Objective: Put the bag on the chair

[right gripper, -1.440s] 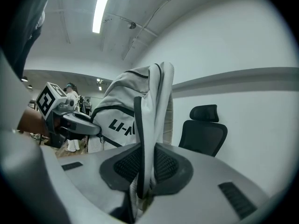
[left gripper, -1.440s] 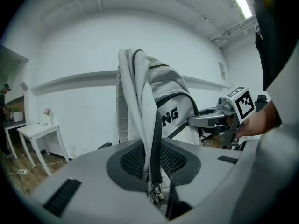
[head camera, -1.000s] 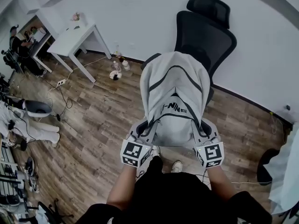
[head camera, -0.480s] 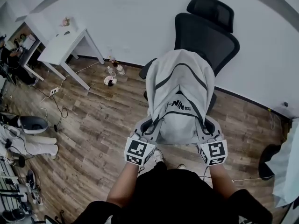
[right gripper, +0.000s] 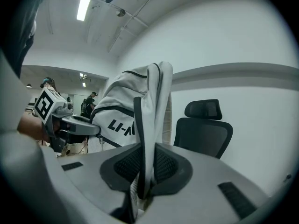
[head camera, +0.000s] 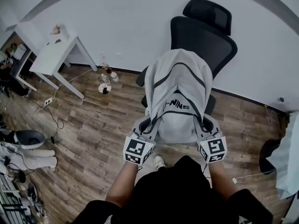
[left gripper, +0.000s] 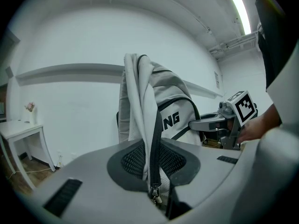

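Wood-plank flooring (head camera: 93,120) in brown tones runs up to a plain white wall (head camera: 131,27). A white table (head camera: 51,55) with slim legs stands at the left, with a few small bottles (head camera: 106,76) on the floor by the skirting.

Against the wall is the chair (head camera: 201,36), a black office model with a curved mesh-like backrest and a separate padded headrest.

The bag (head camera: 177,92) is a soft backpack of pale grey fabric. Dark piping traces its panels and its top is rounded. Black lettering runs across the front. The right gripper view shows "LI-N" and the left gripper view shows "NG"; the rest is folded out of sight.

The bag hangs upright in the air in front of the chair, between the person and the backrest. In the head view it covers the seat, so I cannot tell whether it touches it.

The left gripper (head camera: 148,125) has its jaws closed on a black-edged strip of the bag's fabric, with a zip pull dangling just below the dark textured pads. The right gripper (head camera: 205,123) is likewise clamped on a fold of grey fabric with a black strap edge. Each holds one lower side of the bag, which rises above and between them. Both grippers are grey moulded plastic, each with a black-and-white marker cube.
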